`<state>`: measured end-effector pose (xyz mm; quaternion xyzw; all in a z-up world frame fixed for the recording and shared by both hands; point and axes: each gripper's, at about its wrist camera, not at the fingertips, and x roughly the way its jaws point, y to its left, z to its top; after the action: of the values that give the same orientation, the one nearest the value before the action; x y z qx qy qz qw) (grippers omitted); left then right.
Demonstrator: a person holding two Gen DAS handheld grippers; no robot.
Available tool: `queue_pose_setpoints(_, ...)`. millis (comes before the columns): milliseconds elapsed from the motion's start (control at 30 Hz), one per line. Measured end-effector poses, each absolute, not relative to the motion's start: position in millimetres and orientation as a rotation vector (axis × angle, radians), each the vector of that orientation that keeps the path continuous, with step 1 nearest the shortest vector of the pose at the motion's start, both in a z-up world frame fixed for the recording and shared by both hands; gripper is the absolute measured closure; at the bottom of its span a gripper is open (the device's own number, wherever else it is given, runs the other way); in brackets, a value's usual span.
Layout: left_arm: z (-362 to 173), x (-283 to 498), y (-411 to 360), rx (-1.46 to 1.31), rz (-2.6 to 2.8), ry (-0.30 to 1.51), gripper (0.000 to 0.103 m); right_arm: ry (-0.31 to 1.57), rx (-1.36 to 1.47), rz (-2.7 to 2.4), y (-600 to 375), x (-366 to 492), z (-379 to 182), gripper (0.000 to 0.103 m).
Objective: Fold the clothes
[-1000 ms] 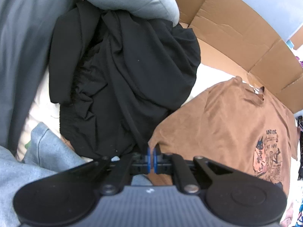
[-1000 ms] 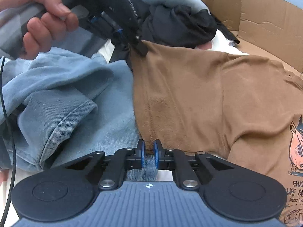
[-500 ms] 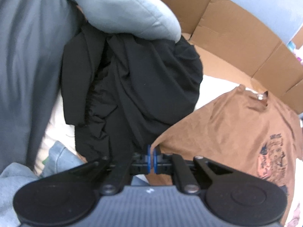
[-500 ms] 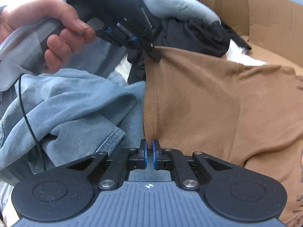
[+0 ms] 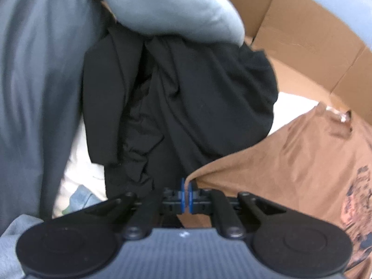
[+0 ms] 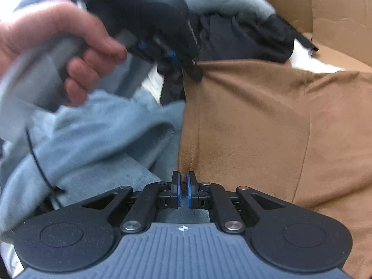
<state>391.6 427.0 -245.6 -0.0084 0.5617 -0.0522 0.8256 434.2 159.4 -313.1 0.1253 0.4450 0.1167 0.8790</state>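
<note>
A brown T-shirt (image 5: 279, 169) with a dark print lies spread to the right in the left wrist view, its collar at the far right. My left gripper (image 5: 186, 191) is shut on a corner of its hem. In the right wrist view the same brown T-shirt (image 6: 267, 121) stretches taut from my right gripper (image 6: 183, 187), shut on another hem corner, up to the left gripper (image 6: 186, 68), which a hand (image 6: 69, 53) holds at the upper left.
A crumpled black garment (image 5: 186, 107) lies behind the shirt, under a pale grey cushion (image 5: 172, 9). Light blue denim (image 6: 97, 144) is bunched at the left. Cardboard box walls (image 5: 302, 41) stand at the back right. White bedding (image 5: 293, 107) shows beneath.
Both grippers have lifted with the shirt's hem, pulling that edge up and taut. The left gripper has risen and moved nearer the black garment.
</note>
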Motion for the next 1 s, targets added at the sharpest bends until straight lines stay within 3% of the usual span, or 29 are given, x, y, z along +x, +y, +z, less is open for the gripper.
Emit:
queue_pose_setpoints(100, -238, 385, 430, -0.019, -0.081, 1.172, 0.091, 0.957, 0.279, 0.249, 156, 438, -321, 0.098)
queue_pose_setpoints(300, -204, 359, 429, -0.082, -0.122, 1.096, 0.092, 0.943, 0.331, 0.286, 154, 427, -312, 0.084)
queue_pose_setpoints(367, -196, 346, 423, -0.098, -0.158, 1.088, 0.092, 0.929, 0.361, 0.288, 146, 417, -305, 0.078)
queue_pose_setpoints(433, -193, 332, 413, -0.117, -0.187, 1.087, 0.092, 0.910, 0.390, 0.271, 134, 402, -297, 0.064)
queue_pose_setpoints(1000, -252, 248, 368, -0.171, -0.234, 1.137, 0.093, 0.908, 0.360, 0.045, 39, 316, -277, 0.062)
